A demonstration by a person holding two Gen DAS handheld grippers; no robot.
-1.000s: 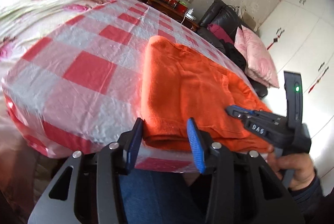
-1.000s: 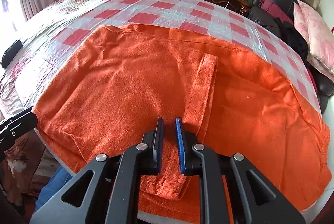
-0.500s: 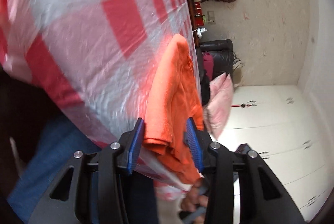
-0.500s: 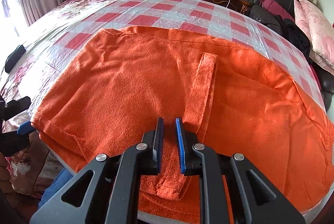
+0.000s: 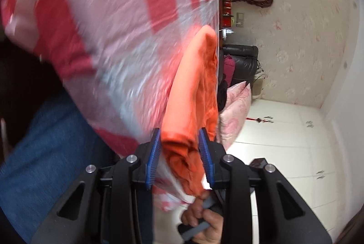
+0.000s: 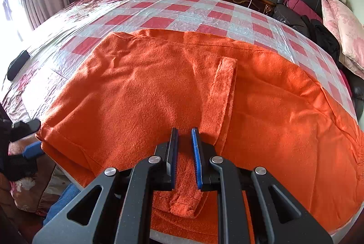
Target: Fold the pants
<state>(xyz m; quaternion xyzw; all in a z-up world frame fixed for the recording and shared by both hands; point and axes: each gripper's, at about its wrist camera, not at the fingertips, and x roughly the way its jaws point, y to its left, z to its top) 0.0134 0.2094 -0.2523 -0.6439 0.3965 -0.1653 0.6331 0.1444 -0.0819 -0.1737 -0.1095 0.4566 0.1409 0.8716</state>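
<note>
On the bed edge: orange terry-cloth pants (image 6: 145, 93) lie spread over a red-and-white checked plastic sheet (image 6: 182, 14) covering the bed; the near hem overhangs the sheet's edge toward the person.
Garment condition: partly flattened, with shallow wrinkles at upper left; a narrow orange fabric strip (image 6: 224, 89) lies down the middle, its lower end bunched.
Left gripper (image 5: 179, 158): rolled on its side at the left corner of the cloth; jaws are closing, with a bunched fold of the orange edge between the blue pads. Firm pressing cannot be confirmed, as the view is blurred.
Right gripper (image 6: 184, 158): jaws narrow, clamped on the bunched lower end of the strip at the near edge.
Person: a hand (image 5: 200, 219) grips a handle below the left gripper's view; a blue denim leg (image 5: 45, 153) stands against the bed.
Handling, judged: light, soft and limp; the cloth will sag and drape wherever unsupported. The looped pile should grip the pads well, while the plastic beneath looks slick, so the garment may slide when pulled.
Hold points, judged: take corners and hemmed edges, catching all layers together; a single-layer pinch would let the lower layer trail.
</note>
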